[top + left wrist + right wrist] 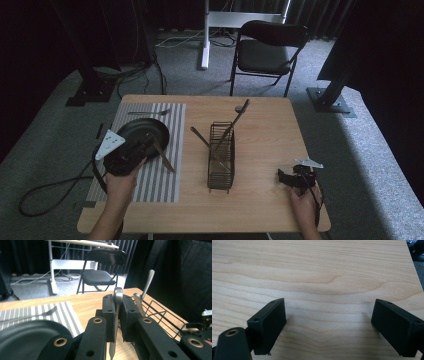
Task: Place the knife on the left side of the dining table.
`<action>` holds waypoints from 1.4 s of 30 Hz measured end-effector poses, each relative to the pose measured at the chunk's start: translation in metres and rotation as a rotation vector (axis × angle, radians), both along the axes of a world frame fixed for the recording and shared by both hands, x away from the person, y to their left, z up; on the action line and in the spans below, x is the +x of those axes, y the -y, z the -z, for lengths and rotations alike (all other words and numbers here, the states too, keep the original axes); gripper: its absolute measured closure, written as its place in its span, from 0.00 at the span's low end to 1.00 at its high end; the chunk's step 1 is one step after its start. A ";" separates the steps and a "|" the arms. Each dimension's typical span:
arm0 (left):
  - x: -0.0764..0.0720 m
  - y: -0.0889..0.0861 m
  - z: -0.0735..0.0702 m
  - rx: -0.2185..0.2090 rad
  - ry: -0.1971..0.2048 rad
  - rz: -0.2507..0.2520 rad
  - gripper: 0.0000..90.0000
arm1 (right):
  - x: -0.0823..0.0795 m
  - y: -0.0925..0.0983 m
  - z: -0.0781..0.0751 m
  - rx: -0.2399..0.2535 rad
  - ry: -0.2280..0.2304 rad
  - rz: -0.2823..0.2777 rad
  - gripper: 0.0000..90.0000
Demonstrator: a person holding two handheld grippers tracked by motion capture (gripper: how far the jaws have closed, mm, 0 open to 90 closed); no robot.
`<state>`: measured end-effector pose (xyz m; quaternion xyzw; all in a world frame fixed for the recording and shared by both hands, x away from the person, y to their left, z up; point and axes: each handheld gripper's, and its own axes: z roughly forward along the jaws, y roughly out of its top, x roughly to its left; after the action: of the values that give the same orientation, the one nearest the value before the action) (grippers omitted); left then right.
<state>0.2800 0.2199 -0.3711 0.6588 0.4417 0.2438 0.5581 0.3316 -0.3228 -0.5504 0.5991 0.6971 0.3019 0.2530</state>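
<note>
Firmly, left tool (117, 315) clamps knife (117, 296)

The room is dim, with black curtains swallowing the far edges. Soft daylight falls from beyond the chair (267, 47), brightening the grey carpet near it and leaving the table (260, 145) evenly lit, with faint shadows. In the left gripper view the near black pads (110, 315) and the plate (27, 337) are blurred, the chair sharper. In the right gripper view the wood grain is crisp, the pads (268, 323) soft, casting a pale shadow beside them.
</note>
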 end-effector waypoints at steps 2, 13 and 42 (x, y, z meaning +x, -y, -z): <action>0.000 -0.001 0.005 -0.005 -0.006 -0.011 0.93 | 0.000 0.000 0.000 0.000 0.000 0.000 0.13; 0.004 -0.001 0.028 0.024 -0.037 -0.049 0.93 | 0.000 0.000 0.000 -0.001 -0.001 0.000 0.13; -0.011 -0.049 0.039 -0.043 -0.114 -0.129 0.89 | 0.000 0.000 0.000 0.001 -0.001 0.001 0.13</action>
<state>0.2689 0.2687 -0.4101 0.6297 0.5193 0.2320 0.5292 0.3316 -0.3226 -0.5503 0.5997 0.6967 0.3018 0.2526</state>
